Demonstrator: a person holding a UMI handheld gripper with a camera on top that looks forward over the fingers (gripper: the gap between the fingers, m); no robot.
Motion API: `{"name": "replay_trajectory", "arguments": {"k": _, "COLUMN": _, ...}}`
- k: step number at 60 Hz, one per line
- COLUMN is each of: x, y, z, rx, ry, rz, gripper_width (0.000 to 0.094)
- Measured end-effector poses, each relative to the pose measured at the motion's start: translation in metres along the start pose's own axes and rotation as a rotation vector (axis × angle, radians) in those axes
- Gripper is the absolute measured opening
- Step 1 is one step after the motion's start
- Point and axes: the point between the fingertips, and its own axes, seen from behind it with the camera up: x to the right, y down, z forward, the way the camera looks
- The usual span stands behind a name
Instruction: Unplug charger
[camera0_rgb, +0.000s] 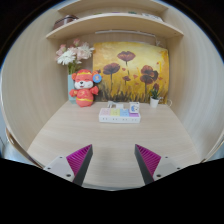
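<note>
The claw (113, 160) is being held released, its two pink pads (79, 157) set wide apart with nothing between them. The power strip (120, 114) is being seen well beyond the fingers, lying flat on the wooden surface (110, 140); a charger on it cannot be made out. Left of the power strip an orange plush toy (85, 88) is being propped, with flowers (73, 55) above it. Behind the power strip a poppy painting (132, 68) is being leaned against the wall, and a small potted plant (154, 97) is standing to its right. Bare wood is lying between claw and power strip.
</note>
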Motion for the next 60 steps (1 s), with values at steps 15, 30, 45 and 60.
{"name": "replay_trajectory", "arguments": {"k": 15, "x": 0.075, "y": -0.069, "z": 0.104, "rx": 0.012, "ry": 0.09, "rz": 0.018, "gripper_width": 0.0827}}
{"name": "replay_trajectory", "arguments": {"k": 30, "x": 0.107, "y": -0.114, "z": 0.201, "rx": 0.032, "ry": 0.074, "rz": 0.023, "gripper_width": 0.0624}}
{"name": "replay_trajectory", "arguments": {"k": 45, "x": 0.098, "y": -0.099, "z": 0.217, "rx": 0.002, "ry": 0.04, "rz": 0.053, "gripper_width": 0.0276}}
{"name": "replay_trajectory", "arguments": {"k": 60, "x": 0.101, "y": -0.104, "z": 0.216, "rx": -0.089, "ry": 0.058, "rz": 0.083, "gripper_width": 0.0161}}
